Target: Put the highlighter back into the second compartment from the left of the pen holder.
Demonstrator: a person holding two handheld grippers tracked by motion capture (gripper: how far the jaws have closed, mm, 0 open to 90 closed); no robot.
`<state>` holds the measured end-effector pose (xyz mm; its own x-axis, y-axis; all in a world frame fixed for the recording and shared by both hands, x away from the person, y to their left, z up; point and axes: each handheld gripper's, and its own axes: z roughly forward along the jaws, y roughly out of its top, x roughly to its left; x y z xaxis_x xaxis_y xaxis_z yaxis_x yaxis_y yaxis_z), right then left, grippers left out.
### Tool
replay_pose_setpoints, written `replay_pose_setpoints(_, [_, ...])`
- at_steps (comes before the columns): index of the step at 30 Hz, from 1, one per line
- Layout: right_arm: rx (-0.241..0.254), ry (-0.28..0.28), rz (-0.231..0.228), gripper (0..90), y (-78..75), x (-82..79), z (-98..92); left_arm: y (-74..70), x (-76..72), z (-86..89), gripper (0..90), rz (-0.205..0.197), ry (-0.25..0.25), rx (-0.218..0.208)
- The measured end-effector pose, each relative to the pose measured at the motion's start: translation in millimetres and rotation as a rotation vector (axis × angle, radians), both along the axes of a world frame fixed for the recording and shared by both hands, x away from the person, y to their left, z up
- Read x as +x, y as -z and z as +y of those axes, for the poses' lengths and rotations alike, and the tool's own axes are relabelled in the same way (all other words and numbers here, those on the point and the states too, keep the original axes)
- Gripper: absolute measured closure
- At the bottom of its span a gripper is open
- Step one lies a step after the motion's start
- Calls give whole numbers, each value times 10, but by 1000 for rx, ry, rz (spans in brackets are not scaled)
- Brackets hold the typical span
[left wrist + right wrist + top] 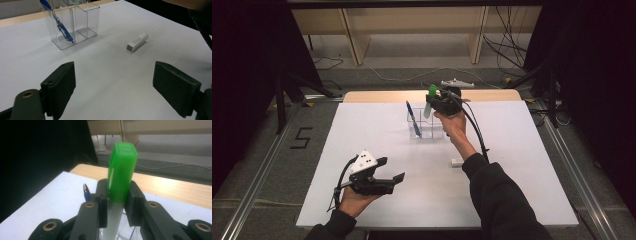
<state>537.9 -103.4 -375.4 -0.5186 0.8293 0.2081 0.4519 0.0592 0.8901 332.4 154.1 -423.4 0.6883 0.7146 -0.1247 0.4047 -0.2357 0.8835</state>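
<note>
Right gripper [432, 105], from the high view: pressed together on a green-capped marker with a pale translucent barrel [430, 95], held upright above the far side of a clear plastic pen holder with divided compartments [432, 131], barrel end at or just inside the rim, exact depth hard to tell. Already standing in the holder's left compartment, leaning: a slim blue plastic pen [413, 119]. Lying on the white tabletop [512, 165] near the right forearm, well apart from the holder: a short white cylindrical stick [457, 161], untouched. Left gripper [393, 169] low over the near left of the table, spread and empty. From the left gripper view: jaws wide apart with nothing but bare tabletop [110, 100] between; beyond, the pen holder [85, 22] with the blue pen [62, 28] slanting in one compartment and the neighbouring one empty at floor level; the white stick [137, 42] on its side to the right. From the right gripper view: pads tight on both sides of the marker [122, 170] at the base of the green cap, barrel dropping away below; end of the blue pen [86, 191] poking up just beside the left jaw. Judged from all this: one item stowed, the marker lifted over the holder but not yet lowered in and released, the white stick probably left to fetch afterwards.
</note>
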Motion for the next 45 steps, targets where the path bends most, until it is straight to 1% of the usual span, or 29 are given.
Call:
replay_pose_setpoints(3, [-7, 1, 2, 754, 18, 5, 27, 3, 1, -10, 181, 1, 2, 1])
replay_pose_setpoints(7, [-36, 7, 3, 754, 45, 25, 61, 6, 3, -9, 181, 1, 1, -3])
replay_pose_setpoints(11, [-51, 2, 6, 753, 78, 40, 88, 1, 4, -2, 181, -3, -1, -3])
replay_pose_setpoints(16, [-81, 6, 27, 752, 141, 65, 105, -4, 2, 1, 181, -6, -8, -10])
replay_pose_setpoints(27, [-116, -11, 60, 749, 245, 80, 161, -6, -1, -2, 181, -8, -8, -11])
replay_pose_setpoints(30, [-139, -15, 67, 743, 256, 74, 164, -6, 0, 2, 181, -10, -8, -9])
replay_pose_setpoints(31, [-141, -17, 67, 694, 256, 71, 158, -6, 1, 3, 181, -10, -8, -10])
replay_pose_setpoints(32, [-127, -19, 66, 631, 249, 65, 150, -5, 1, 3, 181, -11, -8, -11])
replay_pose_setpoints(34, [-119, -8, 73, 479, 207, 51, 125, -3, 4, 5, 181, -9, -8, -9])
replay_pose_setpoints(35, [-110, -9, 74, 459, 179, 43, 105, -3, 5, 6, 181, -8, -8, -9])
replay_pose_setpoints(37, [-90, -10, 57, 411, 118, 26, 59, -5, 2, 4, 181, -10, -9, -10])
replay_pose_setpoints(39, [-84, 0, 42, 369, 50, -2, 20, -6, 2, 3, 181, -9, -9, -9])
replay_pose_setpoints(41, [-104, -7, 21, 353, -15, -44, -22, -4, 3, 4, 181, -9, -10, -9])
replay_pose_setpoints(42, [-114, -20, 8, 342, -46, -68, -44, -3, 4, 5, 181, -8, -10, -8])
replay_pose_setpoints(45, [-169, -59, -44, 320, -137, -166, -104, -1, 6, 6, 181, -7, -11, -8])
